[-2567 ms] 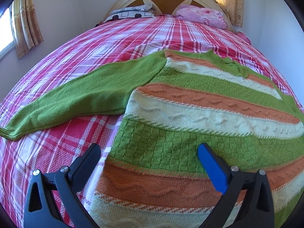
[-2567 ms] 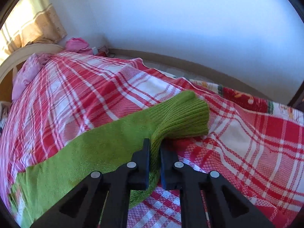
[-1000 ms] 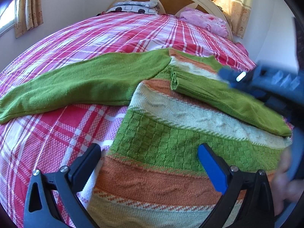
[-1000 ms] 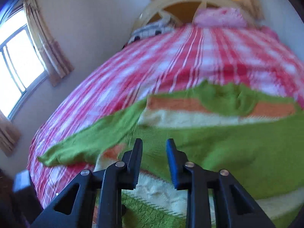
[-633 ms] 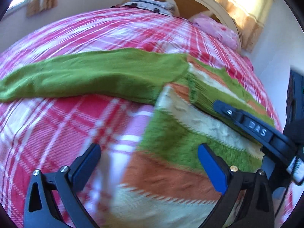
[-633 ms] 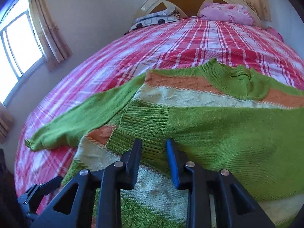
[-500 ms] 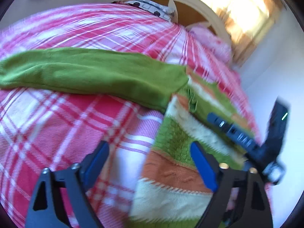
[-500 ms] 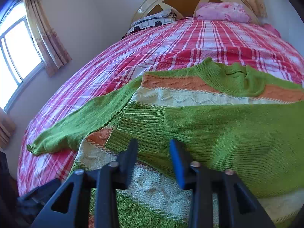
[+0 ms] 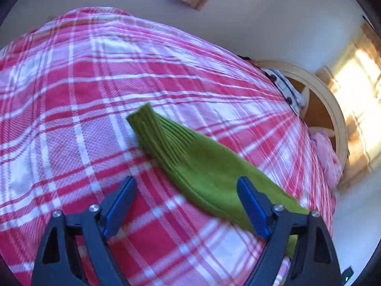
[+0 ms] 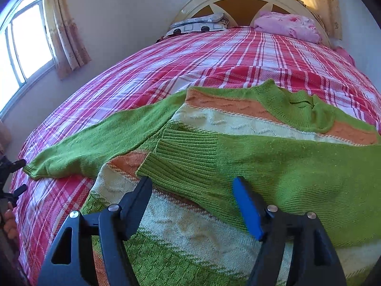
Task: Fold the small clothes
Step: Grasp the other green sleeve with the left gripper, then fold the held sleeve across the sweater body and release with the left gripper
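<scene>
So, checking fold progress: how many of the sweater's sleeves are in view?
2. One sleeve is folded across the sweater's striped body, under the opening right gripper. The other sleeve lies stretched out on the plaid bedspread.

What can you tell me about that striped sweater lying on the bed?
The sweater is a chunky knit with green, orange and cream stripes, a plain green collar and sleeves ribbed at the cuffs. It lies flat on the plaid bedspread. One sleeve is folded across its body; the other sleeve lies stretched out sideways. Nothing grips it.

Bare bedspread (image 9: 71, 95) around sleeve (image 9: 202, 166)
</scene>
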### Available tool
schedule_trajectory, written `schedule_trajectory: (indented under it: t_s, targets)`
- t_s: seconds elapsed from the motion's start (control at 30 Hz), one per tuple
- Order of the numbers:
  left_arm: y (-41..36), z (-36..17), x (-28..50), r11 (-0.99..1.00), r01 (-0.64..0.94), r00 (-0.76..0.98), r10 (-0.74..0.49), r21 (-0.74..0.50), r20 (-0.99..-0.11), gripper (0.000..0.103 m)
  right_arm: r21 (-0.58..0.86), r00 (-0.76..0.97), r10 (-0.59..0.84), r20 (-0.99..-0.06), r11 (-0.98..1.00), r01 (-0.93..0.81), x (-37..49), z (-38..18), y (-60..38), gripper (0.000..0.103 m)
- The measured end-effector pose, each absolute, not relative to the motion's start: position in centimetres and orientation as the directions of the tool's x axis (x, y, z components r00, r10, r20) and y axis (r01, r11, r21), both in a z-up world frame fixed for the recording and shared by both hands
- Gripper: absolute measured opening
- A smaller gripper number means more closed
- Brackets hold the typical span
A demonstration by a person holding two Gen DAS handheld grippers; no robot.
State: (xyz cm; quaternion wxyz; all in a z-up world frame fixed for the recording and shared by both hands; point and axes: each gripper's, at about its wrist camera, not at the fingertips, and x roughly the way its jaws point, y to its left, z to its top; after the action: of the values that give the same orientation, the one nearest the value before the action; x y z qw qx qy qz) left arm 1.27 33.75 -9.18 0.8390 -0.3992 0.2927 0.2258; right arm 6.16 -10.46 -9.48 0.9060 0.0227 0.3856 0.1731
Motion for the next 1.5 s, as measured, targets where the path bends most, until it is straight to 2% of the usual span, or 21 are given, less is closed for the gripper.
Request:
schedule_trajectory:
  t_s: [0.1, 0.2, 0.27, 0.33, 0.4, 0.53, 0.63, 0.73, 0.9, 1.1, 1.17, 1.37, 1.5]
  targets:
    - [33.7, -8.5, 2.6, 0.604, -0.597, 0.739, 0.159, -0.527, -0.655, 0.085, 0.171, 0.642, 0.329, -0.692, 0.940, -0.296, 6.1, -9.5, -10.4, 0.071]
    - [34.4, -9.1, 3.8, 0.579, -0.565, 0.764, 0.098, -0.588, -0.638, 0.073, 0.165, 0.644, 0.323, -0.693, 0.941, -0.295, 6.1, -9.5, -10.3, 0.071]
    - [34.3, -9.1, 3.7, 0.576, -0.564, 0.775, 0.123, -0.591, -0.620, 0.055, 0.153, 0.646, 0.314, -0.696, 0.943, -0.294, 6.1, -9.5, -10.2, 0.071]
    - [34.4, -9.9, 3.9, 0.572, -0.533, 0.792, 0.079, -0.623, -0.605, 0.023, 0.144, 0.647, 0.306, -0.698, 0.945, -0.293, 6.0, -9.6, -10.1, 0.071]
    - [34.6, -10.7, 3.6, 0.560, -0.522, 0.803, 0.068, -0.643, -0.593, 0.012, 0.138, 0.648, 0.302, -0.700, 0.946, -0.292, 6.0, -9.6, -10.0, 0.071]
    - [34.9, -10.5, 3.3, 0.547, -0.512, 0.812, 0.056, -0.663, -0.581, 0.012, 0.138, 0.648, 0.302, -0.699, 0.946, -0.292, 6.0, -9.6, -10.0, 0.071]
    - [34.2, -9.1, 4.3, 0.602, -0.527, 0.791, 0.088, -0.600, -0.606, 0.010, 0.138, 0.648, 0.302, -0.699, 0.947, -0.291, 6.0, -9.6, -10.0, 0.071]
    - [32.1, -6.4, 5.7, 0.687, -0.476, 0.808, 0.096, -0.549, -0.581, 0.009, 0.143, 0.659, 0.298, -0.690, 0.949, -0.279, 5.9, -9.4, -10.2, 0.071]
    - [24.3, -0.7, 8.7, 0.859, -0.304, 0.851, 0.051, -0.411, -0.523, 0.009, 0.240, 0.710, 0.334, -0.621, 0.942, -0.233, 5.0, -7.6, -12.9, 0.071]
    - [11.1, 3.1, 10.7, 0.950, -0.006, 0.872, -0.149, -0.313, -0.467, 0.010, 0.267, 0.761, 0.248, -0.599, 0.958, -0.102, 2.5, -5.0, -19.0, 0.071]
    - [6.1, 3.1, 11.2, 0.952, 0.088, 0.852, -0.224, -0.294, -0.472, 0.010, 0.284, 0.771, 0.216, -0.599, 0.958, -0.047, 1.6, -4.7, -21.8, 0.071]
    - [-3.6, 0.7, 12.2, 0.950, 0.224, 0.791, -0.308, -0.218, -0.528, 0.010, 0.351, 0.770, 0.173, -0.614, 0.934, 0.069, -0.7, -6.0, -27.7, 0.071]
    - [-8.1, -2.3, 12.2, 0.935, 0.311, 0.708, -0.348, -0.172, -0.615, 0.010, 0.388, 0.746, 0.182, -0.640, 0.915, 0.110, -1.6, -8.2, -29.1, 0.071]
